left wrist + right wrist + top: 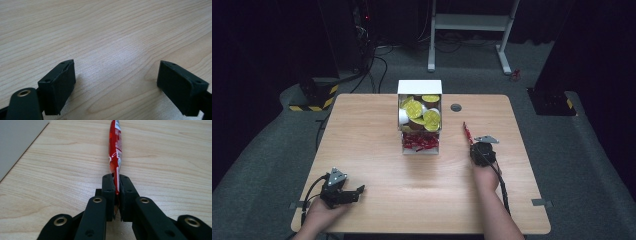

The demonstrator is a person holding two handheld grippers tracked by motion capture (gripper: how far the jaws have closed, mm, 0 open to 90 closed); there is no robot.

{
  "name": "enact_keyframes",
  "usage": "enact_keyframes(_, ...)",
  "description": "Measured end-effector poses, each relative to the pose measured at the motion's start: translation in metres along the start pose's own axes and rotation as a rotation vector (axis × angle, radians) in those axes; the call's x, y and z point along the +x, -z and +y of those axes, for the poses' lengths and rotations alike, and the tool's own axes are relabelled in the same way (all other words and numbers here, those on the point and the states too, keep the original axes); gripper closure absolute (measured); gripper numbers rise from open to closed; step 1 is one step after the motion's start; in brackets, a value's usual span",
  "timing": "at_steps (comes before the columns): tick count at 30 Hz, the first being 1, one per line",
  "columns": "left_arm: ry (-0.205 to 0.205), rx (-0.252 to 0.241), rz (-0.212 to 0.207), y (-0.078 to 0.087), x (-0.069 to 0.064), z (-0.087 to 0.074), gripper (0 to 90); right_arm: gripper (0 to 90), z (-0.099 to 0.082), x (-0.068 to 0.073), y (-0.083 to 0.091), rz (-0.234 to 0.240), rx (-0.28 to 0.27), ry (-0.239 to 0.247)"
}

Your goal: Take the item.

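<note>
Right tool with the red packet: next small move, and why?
Probably lower it the rest of the way and open the jaws. The right tool is shut on the end of the red packet, which sticks out forward low over bare table, right of the white box that holds more red packets. The left tool rests open and idle.

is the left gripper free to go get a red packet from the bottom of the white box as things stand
Probably yes. The left gripper is open and empty, and only bare table lies between it and the red packets in the white box. The right gripper stands off to the box's other side.
</note>
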State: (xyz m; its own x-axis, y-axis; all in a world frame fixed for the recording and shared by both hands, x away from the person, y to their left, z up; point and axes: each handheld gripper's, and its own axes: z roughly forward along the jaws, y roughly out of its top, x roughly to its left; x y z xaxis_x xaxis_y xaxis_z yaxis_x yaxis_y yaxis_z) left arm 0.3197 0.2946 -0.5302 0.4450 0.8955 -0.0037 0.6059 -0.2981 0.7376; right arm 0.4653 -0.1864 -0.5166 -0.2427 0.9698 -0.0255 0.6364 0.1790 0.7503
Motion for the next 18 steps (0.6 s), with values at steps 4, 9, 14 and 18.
enact_keyframes(4, 0.001, 0.0, 0.0, 0.0, 0.0, 0.0, 15.6, 82.3, -0.001, 0.0, -0.001, 0.008, 0.001, 0.001)
enact_keyframes(9, 0.0, 0.0, 0.0, 0.0, 0.0, 0.0, 15.6, 77.3, 0.002, 0.003, 0.002, 0.022, -0.02, -0.001)
enact_keyframes(14, 0.0, 0.0, 0.0, 0.0, 0.0, 0.0, 15.6, 72.4, 0.005, 0.003, 0.005, 0.036, -0.036, -0.002)
enact_keyframes(18, -0.001, 0.0, 0.0, 0.0, 0.0, 0.0, 15.6, 68.0, 0.009, 0.006, 0.011, 0.041, -0.056, 0.013)
